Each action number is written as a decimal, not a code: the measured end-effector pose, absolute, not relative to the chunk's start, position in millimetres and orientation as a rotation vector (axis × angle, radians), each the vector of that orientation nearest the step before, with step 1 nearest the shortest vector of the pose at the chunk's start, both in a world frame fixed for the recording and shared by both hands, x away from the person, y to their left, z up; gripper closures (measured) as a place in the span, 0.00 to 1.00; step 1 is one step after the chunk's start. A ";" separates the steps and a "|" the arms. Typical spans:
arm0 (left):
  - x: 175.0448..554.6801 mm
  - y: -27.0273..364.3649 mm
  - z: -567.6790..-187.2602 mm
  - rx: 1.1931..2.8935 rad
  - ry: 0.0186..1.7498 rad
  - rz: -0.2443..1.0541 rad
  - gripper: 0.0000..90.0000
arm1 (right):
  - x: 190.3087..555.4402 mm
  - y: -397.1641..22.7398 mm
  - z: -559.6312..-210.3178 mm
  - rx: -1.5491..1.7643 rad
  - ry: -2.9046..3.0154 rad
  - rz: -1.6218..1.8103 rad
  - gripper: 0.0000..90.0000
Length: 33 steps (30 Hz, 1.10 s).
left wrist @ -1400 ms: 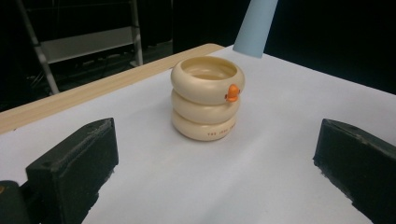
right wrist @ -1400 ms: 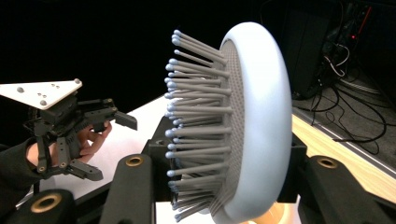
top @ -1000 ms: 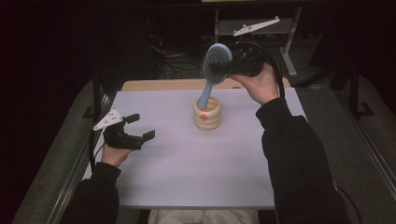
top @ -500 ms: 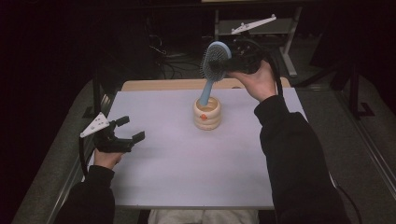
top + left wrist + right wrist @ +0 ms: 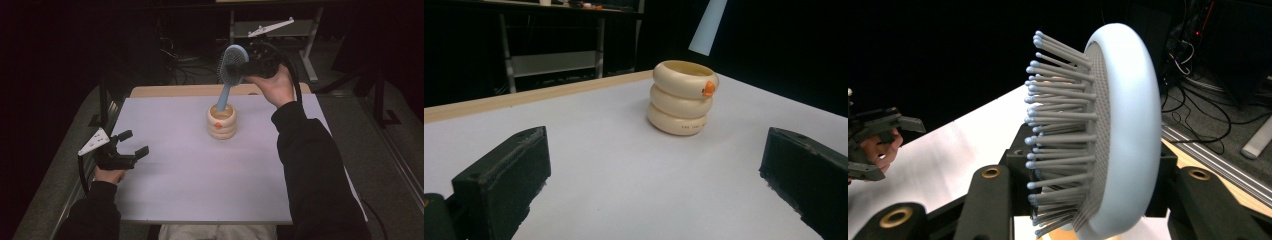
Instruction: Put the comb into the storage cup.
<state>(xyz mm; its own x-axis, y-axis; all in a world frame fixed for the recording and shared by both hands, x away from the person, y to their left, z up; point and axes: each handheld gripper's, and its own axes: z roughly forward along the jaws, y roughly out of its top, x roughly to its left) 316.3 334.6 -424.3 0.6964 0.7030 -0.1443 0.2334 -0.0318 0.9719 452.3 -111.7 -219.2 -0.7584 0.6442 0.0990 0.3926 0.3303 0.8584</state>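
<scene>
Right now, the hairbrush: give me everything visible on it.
The hairbrush is pale blue plastic by its look: an oval head with a grey cushion of ball-tipped bristles and a slim handle. The right gripper is shut on the head. It hangs tilted, handle down, its end at the mouth of the cream ringed holder; whether they touch is unclear.

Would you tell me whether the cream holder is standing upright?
Upright: the holder stands on its base on the table, rim level.
</scene>
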 end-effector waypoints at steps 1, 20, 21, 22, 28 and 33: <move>315.8 335.1 -425.0 1.601 0.782 0.446 0.00 | 453.2 -111.6 -220.2 0.941 2.338 1.393 0.58; 312.8 341.2 -433.0 1.604 0.781 0.451 0.00 | 475.1 -108.0 -251.9 0.981 2.376 1.347 0.58; 312.9 340.7 -433.2 1.608 0.783 0.446 0.00 | 475.7 -108.4 -253.5 0.985 2.377 1.347 0.58; 312.8 339.8 -433.5 1.608 0.785 0.448 0.00 | 476.8 -109.1 -256.2 0.990 2.376 1.348 0.58; 312.7 338.6 -435.6 1.624 0.789 0.451 0.00 | 479.6 -110.7 -266.7 1.009 2.379 1.353 0.58; 314.0 338.7 -437.9 1.637 0.794 0.437 0.00 | 482.0 -109.8 -273.9 1.020 2.386 1.348 0.58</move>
<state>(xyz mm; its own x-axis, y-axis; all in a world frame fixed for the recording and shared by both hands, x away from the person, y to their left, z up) 314.0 338.7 -437.9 0.6959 0.7043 -0.1406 0.2582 -0.0627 0.9641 482.0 -109.8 -273.9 -0.7360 0.6620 0.1417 0.4632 0.3397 0.8186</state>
